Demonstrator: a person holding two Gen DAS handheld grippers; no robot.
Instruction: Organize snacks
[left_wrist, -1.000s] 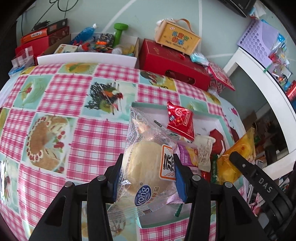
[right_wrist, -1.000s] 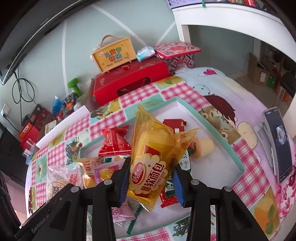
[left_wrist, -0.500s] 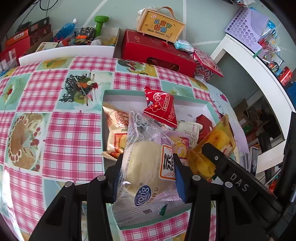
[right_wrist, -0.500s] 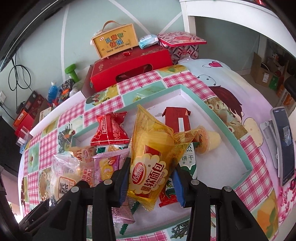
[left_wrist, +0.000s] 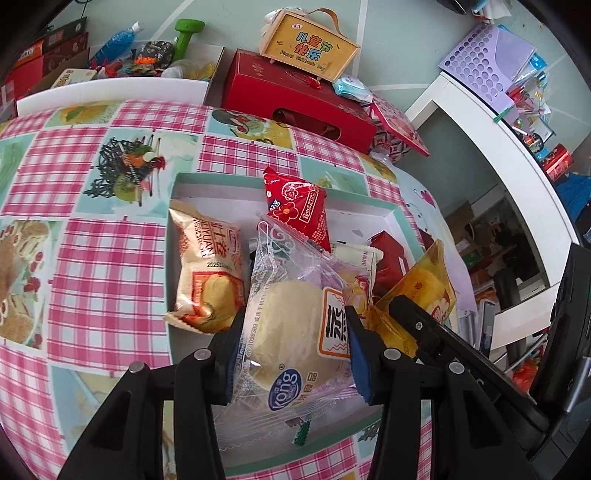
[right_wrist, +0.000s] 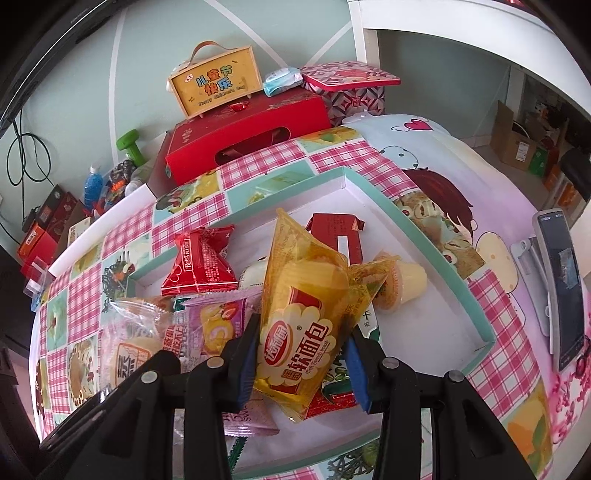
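A: The surface (left_wrist: 110, 258) wears a pink checked cloth, with red gift boxes and clutter along the green wall behind. On it sits the teal-rimmed tray (right_wrist: 436, 258), already crowded at its near end.

B: And both hands are loaded. The left tongs (left_wrist: 291, 343) are clamped on the clear-wrapped bun (left_wrist: 291, 325), just above the tray's near edge. The right tongs (right_wrist: 301, 354) have the yellow bread packet (right_wrist: 306, 314) between their pads, jaws opening slightly, above the purple cake pack (right_wrist: 214, 325).

A: That's my worry. If the yellow packet drops here, I'd guess it lands on the heap, not on the bare white floor by the jelly cup (right_wrist: 406, 280).

B: It could slide off slick wrappers, too. And the two tools sit close: in the left view the right one nearly touches the left's finger.

A: So a bump may knock the bun loose early, perhaps onto the rim or the cloth.

B: Squeezing harder would squash soft bread.
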